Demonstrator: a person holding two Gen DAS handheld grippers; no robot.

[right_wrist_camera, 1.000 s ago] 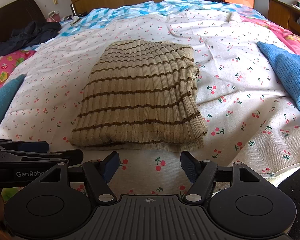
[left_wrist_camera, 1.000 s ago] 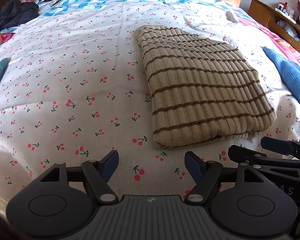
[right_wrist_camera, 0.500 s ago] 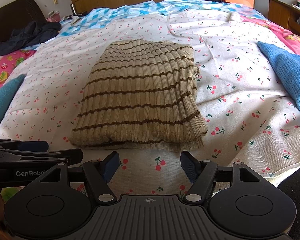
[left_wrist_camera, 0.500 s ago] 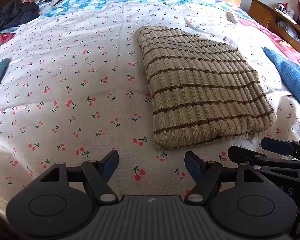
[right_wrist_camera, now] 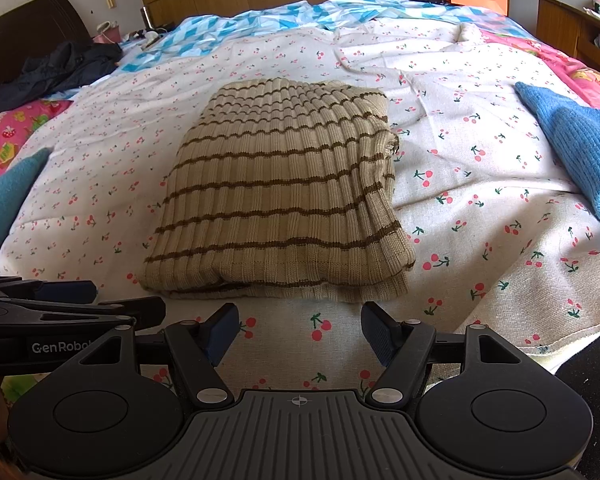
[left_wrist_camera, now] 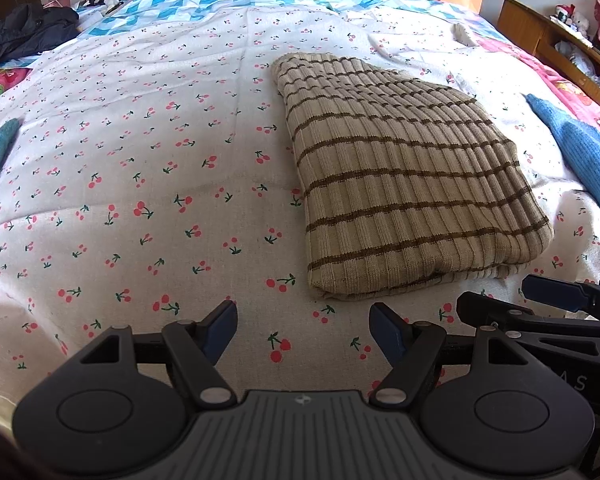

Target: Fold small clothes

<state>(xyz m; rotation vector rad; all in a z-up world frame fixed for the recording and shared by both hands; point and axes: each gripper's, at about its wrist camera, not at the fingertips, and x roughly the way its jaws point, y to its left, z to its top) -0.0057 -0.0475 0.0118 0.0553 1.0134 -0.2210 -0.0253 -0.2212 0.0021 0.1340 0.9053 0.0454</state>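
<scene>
Nothing has changed since the earlier frames: the folded beige sweater with brown stripes [right_wrist_camera: 278, 208] lies in the same spot on the cherry-print sheet [left_wrist_camera: 140, 184], and both grippers hover at the near edge of the bed exactly as before. The left gripper [left_wrist_camera: 303, 330] has its blue-padded jaws spread wide with only sheet between them; the right gripper [right_wrist_camera: 299, 330] is likewise spread and empty, just short of the sweater's near hem. In the left wrist view the sweater lies to the right of centre, and the right gripper's fingers poke in from the lower right. The blue knitted garment [right_wrist_camera: 572, 148] at the right is cut off by the frame edge, so its whole shape cannot be made out. A teal cloth [right_wrist_camera: 4, 196] at the left edge is also only partly visible. The dark clothing [right_wrist_camera: 60, 70] heaped near the headboard is too shadowed to identify, and the shelf items at far right are too small to tell.
</scene>
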